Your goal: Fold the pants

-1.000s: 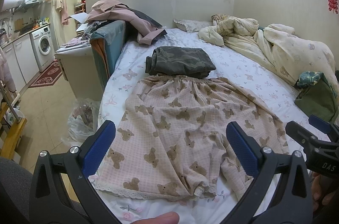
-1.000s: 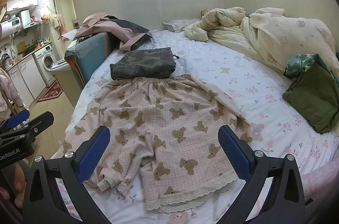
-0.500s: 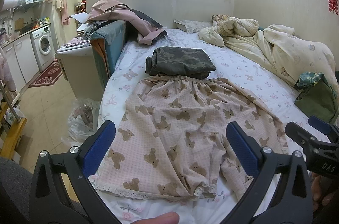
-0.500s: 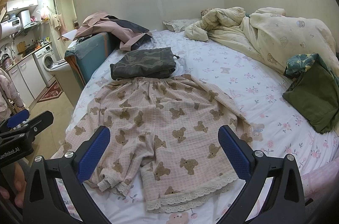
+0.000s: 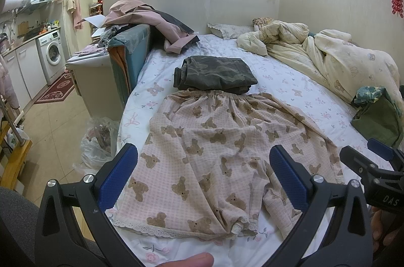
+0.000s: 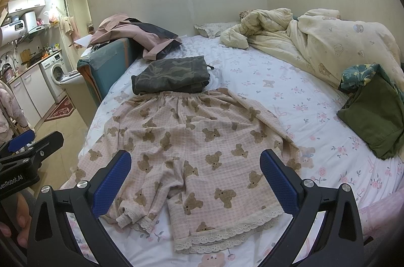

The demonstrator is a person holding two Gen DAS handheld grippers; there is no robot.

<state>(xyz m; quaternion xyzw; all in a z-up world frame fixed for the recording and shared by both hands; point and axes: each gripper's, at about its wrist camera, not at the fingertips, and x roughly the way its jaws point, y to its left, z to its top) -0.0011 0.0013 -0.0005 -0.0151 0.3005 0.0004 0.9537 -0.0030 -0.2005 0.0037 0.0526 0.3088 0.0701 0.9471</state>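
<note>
Pink checked pants with brown bear prints lie spread flat on the bed, waistband far, lace hems near; they also show in the right wrist view. My left gripper is open and empty, held above the near left leg. My right gripper is open and empty above the near leg hems. Each gripper shows at the edge of the other's view: the right gripper and the left gripper.
A folded camouflage garment lies just beyond the waistband. A rumpled cream duvet fills the far right. A dark green garment lies at the right. The bed's white floral sheet ends at the left, beside a teal headboard.
</note>
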